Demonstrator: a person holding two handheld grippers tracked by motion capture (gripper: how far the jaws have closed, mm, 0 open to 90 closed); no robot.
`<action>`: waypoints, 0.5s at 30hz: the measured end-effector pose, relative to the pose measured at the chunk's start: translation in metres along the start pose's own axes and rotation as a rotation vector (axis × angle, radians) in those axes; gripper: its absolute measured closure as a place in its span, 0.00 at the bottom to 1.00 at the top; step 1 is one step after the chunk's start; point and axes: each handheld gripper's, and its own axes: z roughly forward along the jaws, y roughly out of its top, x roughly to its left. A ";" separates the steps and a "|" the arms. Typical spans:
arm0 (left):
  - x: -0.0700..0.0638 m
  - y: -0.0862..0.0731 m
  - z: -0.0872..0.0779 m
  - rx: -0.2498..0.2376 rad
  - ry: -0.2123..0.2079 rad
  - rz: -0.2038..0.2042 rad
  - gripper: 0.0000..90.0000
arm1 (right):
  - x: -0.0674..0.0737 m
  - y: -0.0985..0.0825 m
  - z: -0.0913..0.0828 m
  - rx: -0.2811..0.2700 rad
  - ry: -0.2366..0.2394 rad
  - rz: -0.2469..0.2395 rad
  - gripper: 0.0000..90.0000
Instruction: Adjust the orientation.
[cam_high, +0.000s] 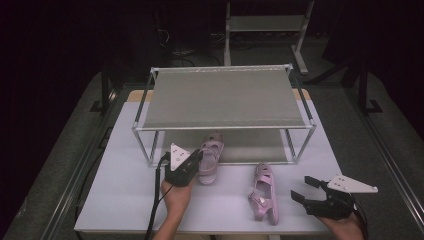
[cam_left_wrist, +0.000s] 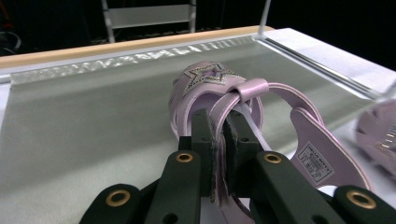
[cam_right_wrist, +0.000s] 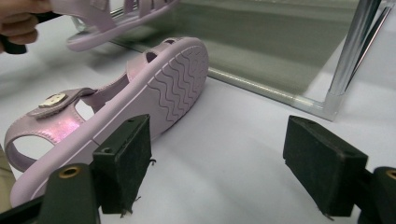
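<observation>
A white desk carries a two-level metal shoe rack. The left gripper has its jaws pinched narrow on the back strap of a pink sandal, toe pointing forward over the front edge of the rack's lower shelf, long axis running straight in. The second sandal lies on its side on the desk, just left of the right gripper, whose jaws stand wide and empty. The right gripper view shows its wavy sole; the left gripper view shows the held sandal's star ornament.
</observation>
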 end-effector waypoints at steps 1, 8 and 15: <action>0.000 0.000 0.003 -0.003 0.009 -0.005 0.93 | 0.000 0.000 0.000 0.001 0.001 -0.001 0.26; 0.003 0.003 0.025 -0.020 0.063 -0.028 0.93 | -0.002 -0.001 0.001 -0.002 0.000 0.006 0.26; 0.002 0.006 0.044 -0.017 0.104 0.005 0.93 | -0.003 -0.001 0.002 -0.003 0.010 0.011 0.26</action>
